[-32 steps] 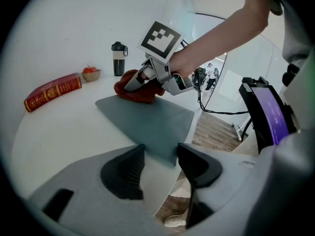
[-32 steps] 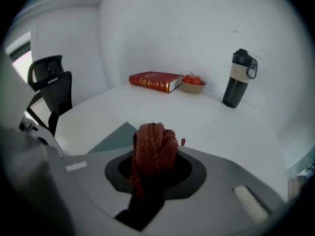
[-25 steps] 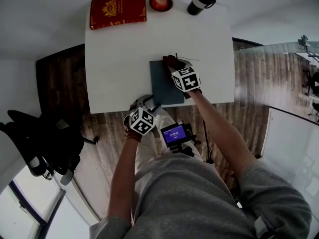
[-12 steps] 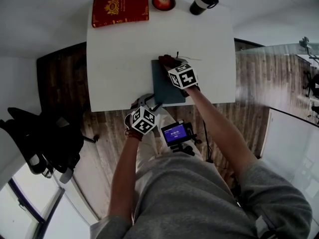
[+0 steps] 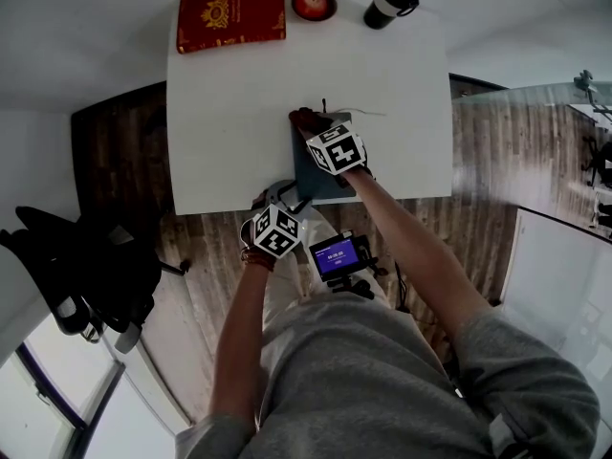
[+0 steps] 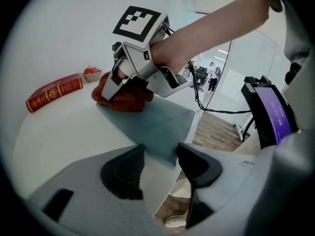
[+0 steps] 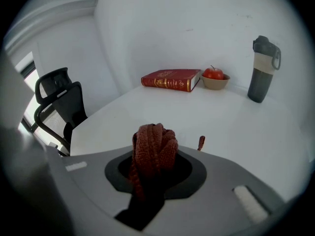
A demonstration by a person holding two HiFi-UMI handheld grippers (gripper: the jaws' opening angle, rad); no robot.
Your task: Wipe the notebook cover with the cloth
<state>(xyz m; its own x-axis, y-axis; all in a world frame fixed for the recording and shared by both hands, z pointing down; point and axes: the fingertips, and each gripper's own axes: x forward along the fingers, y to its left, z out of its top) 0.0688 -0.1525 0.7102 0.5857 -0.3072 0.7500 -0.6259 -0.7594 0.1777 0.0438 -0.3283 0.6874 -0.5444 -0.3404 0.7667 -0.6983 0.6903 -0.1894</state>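
1. Head view: over the last second my right gripper (image 5: 311,128) has slid the red cloth (image 5: 301,119) leftward, onto the far left corner of the grey notebook (image 5: 307,174). The left gripper (image 5: 278,197) has not shifted and hangs at the near edge of the white table (image 5: 229,113). The marker cube hides the right jaws.
2. Left gripper view: the left gripper (image 6: 160,155) has its jaws apart with nothing between them. The notebook's (image 6: 152,124) near corner shows just past them. The cloth (image 6: 125,96) sits on its far end.
3. Right gripper view: the right gripper (image 7: 155,168) is clamped on the bunched cloth (image 7: 152,146), which hides the cover. I cannot identify the small red strip (image 7: 201,142) beside it. A red book (image 7: 170,79), fruit bowl (image 7: 214,78) and tumbler (image 7: 263,69) stand beyond.
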